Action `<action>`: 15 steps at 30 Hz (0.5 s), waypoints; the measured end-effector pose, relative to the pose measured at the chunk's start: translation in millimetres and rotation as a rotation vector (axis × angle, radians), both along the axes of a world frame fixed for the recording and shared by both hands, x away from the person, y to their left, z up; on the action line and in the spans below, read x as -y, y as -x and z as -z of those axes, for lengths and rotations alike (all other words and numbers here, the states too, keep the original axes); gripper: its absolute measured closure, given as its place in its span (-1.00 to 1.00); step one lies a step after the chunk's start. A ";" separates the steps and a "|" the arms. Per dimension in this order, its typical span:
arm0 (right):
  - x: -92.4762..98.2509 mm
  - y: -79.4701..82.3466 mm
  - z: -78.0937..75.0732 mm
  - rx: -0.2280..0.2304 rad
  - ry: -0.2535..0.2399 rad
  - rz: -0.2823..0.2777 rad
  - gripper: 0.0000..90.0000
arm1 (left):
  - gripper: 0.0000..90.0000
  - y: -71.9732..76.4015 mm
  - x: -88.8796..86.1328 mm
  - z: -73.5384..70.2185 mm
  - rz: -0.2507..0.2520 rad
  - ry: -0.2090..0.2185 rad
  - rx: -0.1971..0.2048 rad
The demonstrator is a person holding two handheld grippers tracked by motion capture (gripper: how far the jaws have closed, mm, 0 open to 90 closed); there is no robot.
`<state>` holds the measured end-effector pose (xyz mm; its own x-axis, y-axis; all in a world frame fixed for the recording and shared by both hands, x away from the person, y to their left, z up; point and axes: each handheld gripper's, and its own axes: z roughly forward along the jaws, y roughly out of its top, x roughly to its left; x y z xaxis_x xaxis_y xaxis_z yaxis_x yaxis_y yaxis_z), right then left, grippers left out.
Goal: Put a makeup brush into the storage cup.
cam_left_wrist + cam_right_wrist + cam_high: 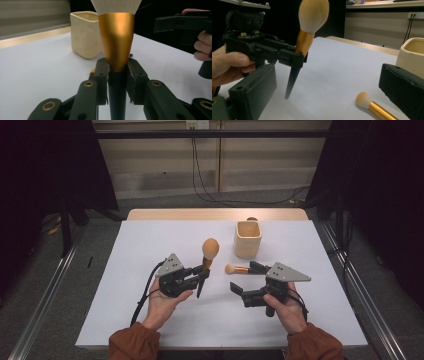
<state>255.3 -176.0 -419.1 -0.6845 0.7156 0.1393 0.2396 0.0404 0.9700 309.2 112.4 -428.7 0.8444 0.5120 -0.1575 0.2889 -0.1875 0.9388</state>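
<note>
My left gripper (204, 270) is shut on a big makeup brush (209, 249), clamping it where the gold ferrule (116, 40) meets the black handle. The brush stands nearly upright above the table, its tan bristle head on top and its pointed handle tip hanging down. In the right gripper view, that gripper (297, 58) and the brush (312, 17) show at the left. A small gold-handled brush (235, 269) lies flat on the white table. My right gripper (243, 276) stands wide open around it, and the brush (372, 105) lies close to the right-hand jaw.
A cream square cup (247, 239) stands upright behind the small brush, toward the back right of the white tabletop (150, 250); it appears as the cup (86, 33) beyond the held brush. The person's hand (202, 45) holds the right gripper.
</note>
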 end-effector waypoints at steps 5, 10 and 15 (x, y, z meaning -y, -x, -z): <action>-9.1 -11.0 -8.1 -0.010 -0.025 -0.012 -0.96 | 0.62 4.9 5.1 -5.2 0.014 0.005 0.015; -19.0 -18.6 -15.2 -0.019 -0.040 -0.036 -0.96 | 0.62 5.3 12.1 -9.0 0.028 0.014 0.024; -29.5 -24.9 -18.9 -0.018 -0.042 -0.061 -0.98 | 0.62 4.5 14.9 -8.0 0.020 0.019 0.022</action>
<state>280.3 -146.5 -400.1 -0.7235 0.6660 0.1814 0.2556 0.0144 0.9667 304.7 97.5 -420.6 0.8580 0.4917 -0.1482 0.2641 -0.1749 0.9485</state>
